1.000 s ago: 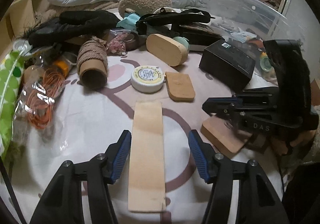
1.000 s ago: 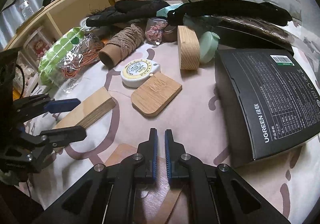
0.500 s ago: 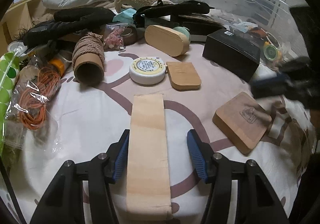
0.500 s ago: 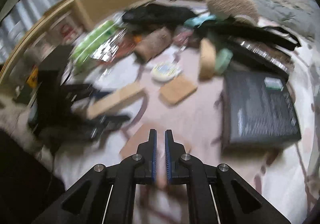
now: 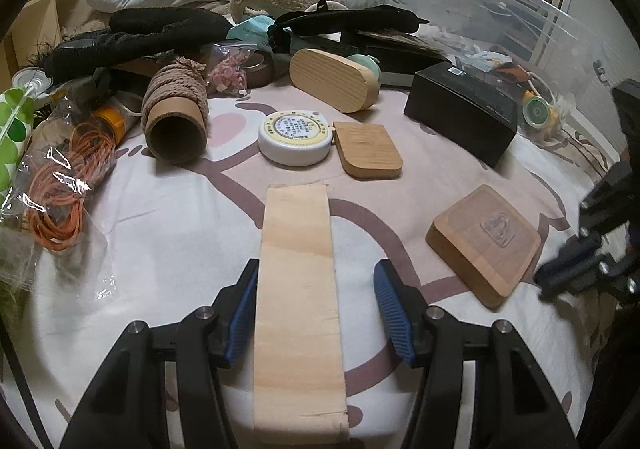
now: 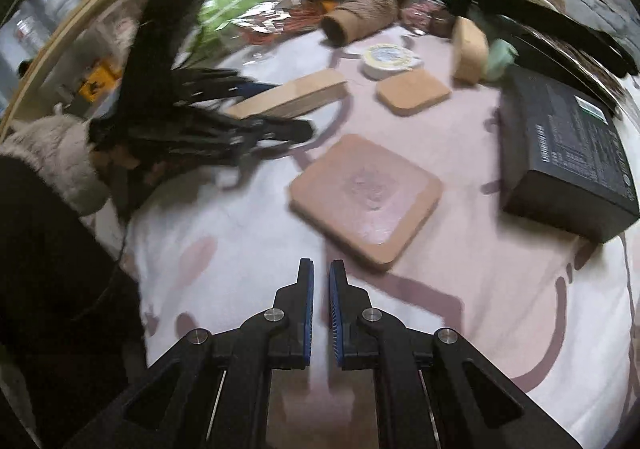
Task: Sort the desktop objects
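A long pale wooden block [image 5: 298,289] lies on the patterned sheet between the jaws of my left gripper [image 5: 316,289]. The left pad is close against the block's edge, while a gap shows at the right pad, so the gripper is open. The right wrist view shows that left gripper [image 6: 280,109] straddling the same block [image 6: 292,97]. My right gripper [image 6: 320,277] is shut with nothing between its pads and hangs just short of a square wooden board [image 6: 366,201]. In the left wrist view the right gripper [image 5: 560,277] shows blurred beside that board [image 5: 484,245].
Behind the block sit a small rounded wooden piece [image 5: 368,155], a round white tape measure [image 5: 296,137], an oval wooden block [image 5: 332,81], a twine roll [image 5: 176,117] and a black box [image 5: 460,117]. Bagged orange cord [image 5: 64,189] lies left; a clear bin [image 5: 500,9] stands back right.
My right gripper, still shut, has lifted off the square board and drawn back to the right, rolling as it went. The left gripper has stayed around the long block.
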Motion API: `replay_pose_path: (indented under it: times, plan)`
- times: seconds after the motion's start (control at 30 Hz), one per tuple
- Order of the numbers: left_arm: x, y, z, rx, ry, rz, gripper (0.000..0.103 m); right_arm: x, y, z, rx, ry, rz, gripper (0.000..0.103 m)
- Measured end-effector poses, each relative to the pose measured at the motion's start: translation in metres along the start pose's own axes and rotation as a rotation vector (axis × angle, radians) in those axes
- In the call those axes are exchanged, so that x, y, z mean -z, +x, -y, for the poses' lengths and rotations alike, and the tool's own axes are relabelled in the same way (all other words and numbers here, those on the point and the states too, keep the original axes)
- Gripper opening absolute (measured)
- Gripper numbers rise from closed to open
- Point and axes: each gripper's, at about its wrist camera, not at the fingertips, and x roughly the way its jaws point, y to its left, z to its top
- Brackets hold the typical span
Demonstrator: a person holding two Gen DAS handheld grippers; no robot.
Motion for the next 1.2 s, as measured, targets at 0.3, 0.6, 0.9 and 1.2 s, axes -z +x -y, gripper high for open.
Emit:
replay_pose_path:
  times: [0.3, 0.6, 0.9, 1.2]
  plan:
    - [0.0, 0.001, -0.004, 0.029, -0.021, 0.0, 0.057, -0.014, 0.001, 0.038, 0.096, 0.127, 0.039, 0.008]
    - [0.0, 0.0, -0.01, 0.064, -0.043, 0.006, 0.057, -0.027, -0.016, 0.044, 0.116, 0.089, 0.089, 0.008]
    - [0.0, 0.0, -0.012, 0.073, -0.048, 0.008, 0.057, -0.043, -0.01, 0.051, 0.042, 0.195, 0.108, 0.012]
    - [0.0, 0.0, -0.012, 0.076, -0.05, 0.009, 0.057, -0.05, -0.002, 0.069, 0.072, 0.287, 0.142, 0.064]
